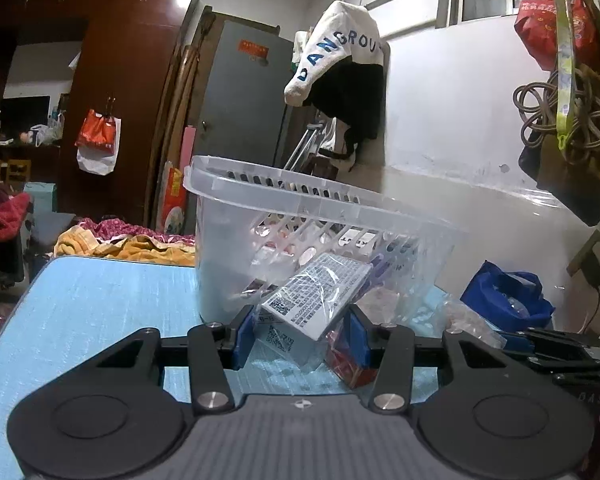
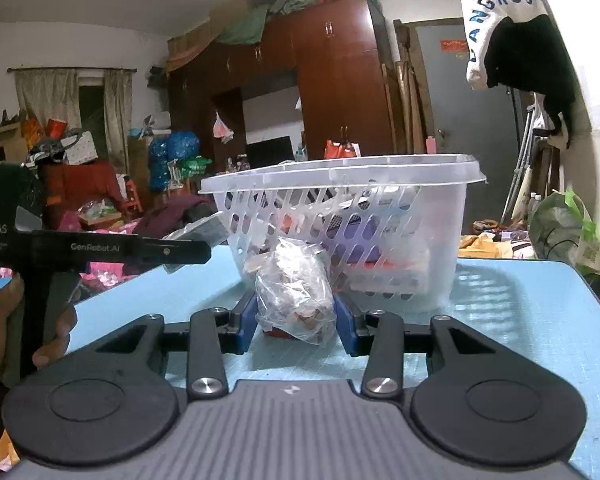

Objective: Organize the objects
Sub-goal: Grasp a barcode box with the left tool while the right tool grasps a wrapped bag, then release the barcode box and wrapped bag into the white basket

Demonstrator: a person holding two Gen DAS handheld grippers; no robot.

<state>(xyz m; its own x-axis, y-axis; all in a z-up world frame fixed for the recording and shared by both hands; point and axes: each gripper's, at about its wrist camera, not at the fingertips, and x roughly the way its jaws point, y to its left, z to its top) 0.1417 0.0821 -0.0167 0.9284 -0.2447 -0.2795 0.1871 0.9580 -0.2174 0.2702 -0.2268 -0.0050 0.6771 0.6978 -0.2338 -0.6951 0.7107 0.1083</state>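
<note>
two grippers reach out nearly level over the blue table [image 1: 100, 300], each tipped a little downward toward the clear slotted basket [image 1: 300, 216] standing on it. our left gripper [image 1: 302, 334] has its blue pads narrowed onto a grey printed box in a clear bag [image 1: 316, 300]; the box sits tilted between the pads, lifted off the table, just in front of the basket's near wall. under it, close to the right-hand pad, we see a small red box [image 1: 350, 364] on the table, and whether that pad touches it we cannot tell.

our right gripper [image 2: 296, 322] is closed narrowly on a crumpled clear bag of small brownish pieces [image 2: 296, 292], the bag bulging up between the pads and standing just before the basket's slotted side. what the pieces are we cannot make out through the plastic. something red shows beneath the bag, mostly covered.

in the right wrist view the left gripper comes in from the left edge, a hand [image 2: 28, 320] wrapped round its handle, the bagged box at its tip beside the basket's corner. in the left wrist view only the dark tip of the right gripper shows at the right edge, with its bag near it.

inside the basket lie several packets, purple, white and red, blurred by the slots and the plastic. a blue bag [image 1: 508, 296] rests beyond the table's far corner.
</note>
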